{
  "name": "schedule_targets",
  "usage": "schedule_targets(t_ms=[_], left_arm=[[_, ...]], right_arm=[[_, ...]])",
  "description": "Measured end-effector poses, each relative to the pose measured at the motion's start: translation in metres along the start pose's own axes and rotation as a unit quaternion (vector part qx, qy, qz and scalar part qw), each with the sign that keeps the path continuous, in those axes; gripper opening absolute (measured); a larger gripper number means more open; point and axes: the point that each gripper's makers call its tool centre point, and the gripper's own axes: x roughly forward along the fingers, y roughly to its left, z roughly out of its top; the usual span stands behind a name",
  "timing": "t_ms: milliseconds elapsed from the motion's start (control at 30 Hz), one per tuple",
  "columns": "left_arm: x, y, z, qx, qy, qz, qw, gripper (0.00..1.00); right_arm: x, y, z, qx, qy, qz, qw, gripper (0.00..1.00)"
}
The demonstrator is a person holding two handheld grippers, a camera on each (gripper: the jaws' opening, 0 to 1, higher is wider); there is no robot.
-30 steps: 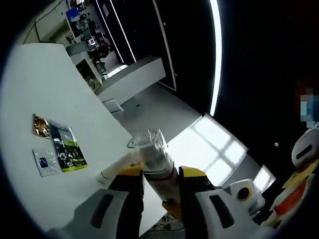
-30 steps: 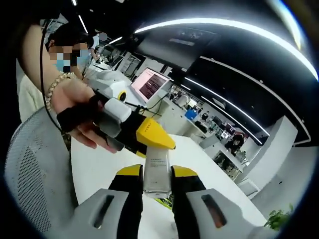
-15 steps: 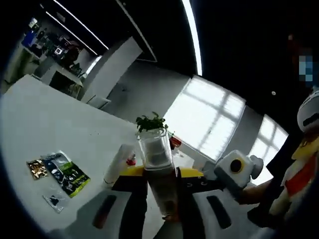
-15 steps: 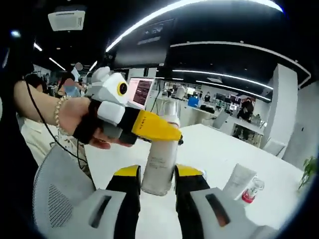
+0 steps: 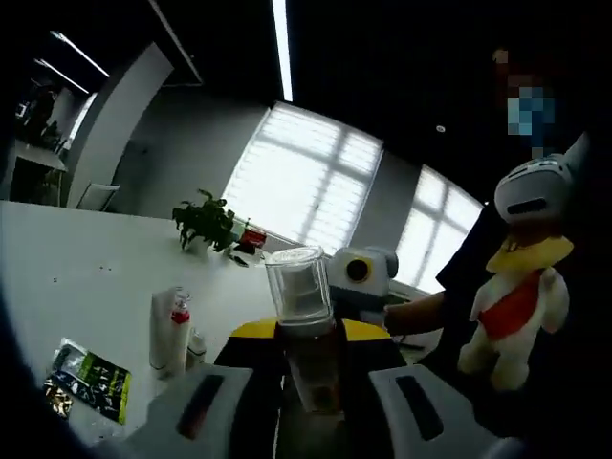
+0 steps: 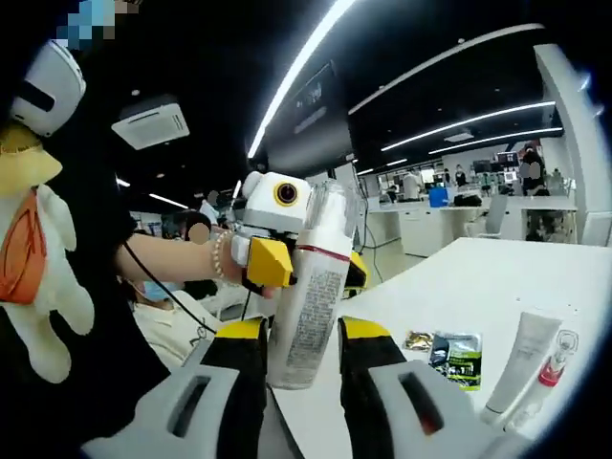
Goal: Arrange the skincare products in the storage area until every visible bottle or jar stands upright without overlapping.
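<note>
Pinching one clear-capped bottle [image 6: 311, 287] together, left tongs [image 5: 308, 337] and right tongs [image 6: 303, 342] meet.

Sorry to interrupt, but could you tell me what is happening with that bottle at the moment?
A person is holding one clear-capped bottle with both tongs at once, lifted above the white table. The right tongs clamp its lower body, and the left tongs grip it nearer the cap. On the table, a white tube and a small red-capped bottle lie beside some sachets, so nothing stands upright yet.
</note>
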Motion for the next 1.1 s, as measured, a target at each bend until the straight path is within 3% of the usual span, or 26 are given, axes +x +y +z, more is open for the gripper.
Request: schedule_targets(t_ms=[133,233,300,333,467,567,633,733,800,833,933,967,1000,1033,1067,1100], left_arm=[[0.006,-0.006,0.002,0.011,0.005,-0.017,0.9998,0.16],[0.008,-0.001,0.002,0.018,0.006,-0.006,0.9998,0.16],[0.01,0.01,0.001,0.034,0.007,0.027,0.999,0.16],[0.011,0.013,0.0,0.027,0.008,0.038,0.9989,0.17],[0.014,0.03,0.009,0.012,-0.038,0.099,0.9943,0.17],[0.017,0.046,0.013,-0.01,-0.077,0.162,0.9838,0.17],[0.019,0.053,0.011,-0.001,-0.081,0.201,0.9763,0.17],[0.023,0.059,0.007,-0.024,-0.094,0.237,0.9666,0.16],[0.022,0.064,0.006,-0.014,-0.097,0.26,0.9605,0.15],[0.021,0.066,0.005,-0.016,-0.097,0.274,0.9566,0.15],[0.017,0.075,0.004,-0.059,-0.129,0.334,0.9319,0.15],[0.017,0.075,0.004,-0.058,-0.131,0.338,0.9301,0.15],[0.019,0.076,0.002,-0.056,-0.134,0.357,0.9229,0.16],[0.017,0.078,0.002,-0.038,-0.132,0.368,0.9194,0.2],[0.018,0.076,-0.001,-0.033,-0.124,0.373,0.9191,0.22],[0.018,0.076,-0.002,-0.037,-0.128,0.371,0.9189,0.21]], right_arm=[[-0.001,0.002,0.004,0.031,-0.007,0.009,0.9994,0.25],[-0.004,-0.013,0.002,0.039,-0.003,-0.044,0.9983,0.22],[-0.008,-0.026,-0.001,0.013,0.01,-0.09,0.9958,0.21],[-0.009,-0.027,-0.001,0.006,0.01,-0.095,0.9954,0.21],[-0.017,-0.044,0.005,-0.006,0.0,-0.169,0.9856,0.2],[-0.027,-0.064,0.009,-0.03,0.006,-0.243,0.9695,0.2],[-0.032,-0.075,0.005,-0.048,0.022,-0.281,0.9583,0.2],[-0.036,-0.082,0.001,-0.057,0.037,-0.314,0.9472,0.2],[-0.038,-0.087,-0.001,-0.081,0.049,-0.333,0.9383,0.2],[-0.04,-0.089,-0.002,-0.095,0.059,-0.345,0.9319,0.21],[-0.045,-0.094,-0.001,-0.177,0.089,-0.392,0.8983,0.2],[-0.045,-0.094,-0.001,-0.187,0.094,-0.395,0.8947,0.2],[-0.04,-0.089,-0.001,-0.223,0.104,-0.397,0.884,0.2],[-0.041,-0.088,0.001,-0.225,0.094,-0.403,0.882,0.2],[-0.039,-0.084,0.0,-0.213,0.087,-0.394,0.8899,0.2],[-0.04,-0.083,0.001,-0.211,0.086,-0.395,0.89,0.2]])
